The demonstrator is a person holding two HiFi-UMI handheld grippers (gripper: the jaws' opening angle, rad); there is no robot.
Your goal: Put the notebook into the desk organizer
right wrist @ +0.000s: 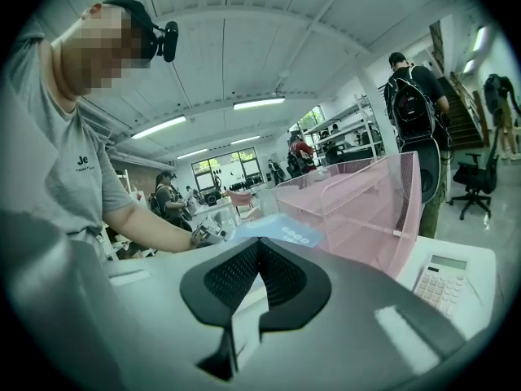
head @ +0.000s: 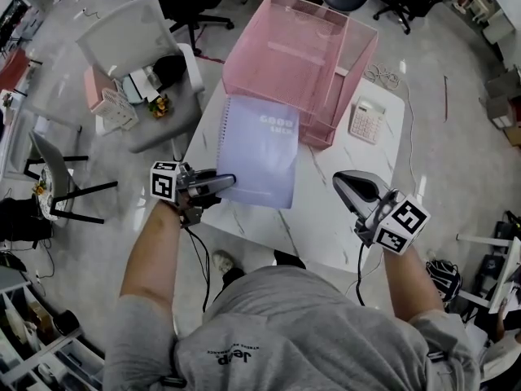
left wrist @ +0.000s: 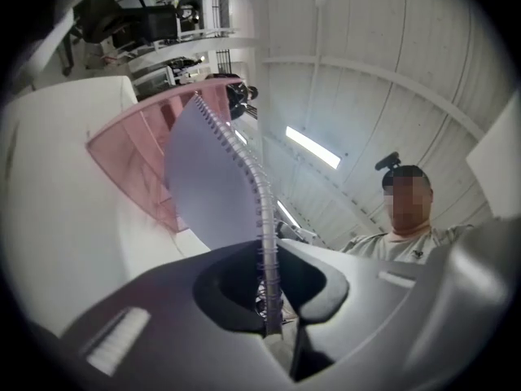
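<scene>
Step in hand: carrying the lavender spiral-bound paper notebook (head: 260, 149) (left wrist: 207, 194) to the pink wire-mesh desk organizer (head: 285, 47) (left wrist: 122, 149) (right wrist: 358, 210); not yet inside, by my read.
Notebook pos: over the white marble-look table (head: 326, 226), just in front of the organizer, far edge near its lower front trays. Spiral runs along the person's left side. Resting on the table or lifted clear: can't tell.
Left gripper (head: 218, 183) (left wrist: 273, 300): nearly closed, jaws pinching the notebook's near corner right at the wire spiral; the cover fans up and away from the jaws.
Right gripper (head: 350, 184) (right wrist: 259, 255): jaws fully together, nothing btwn them; held over the table's right side, apart from the notebook, w/ the white desk calculator (head: 366, 120) (right wrist: 444, 279) ahead beside the organizer.
Doing it well (judgement): pick one slot and line the leading edge up square w/ it before pushing. A corner grip gives little control, so the free side will likely droop; go slow and keep the cover flat or cleanly on edge.
Spare gripper (judgement): could steady the organizer or prop the sagging corner if needed.
Risks (judgement): wire coil snagging on the mesh; organizer sliding back when pushed; notebook twisting in the pinch.
Release (judgement): only once most of the notebook is supported by the slot.
</scene>
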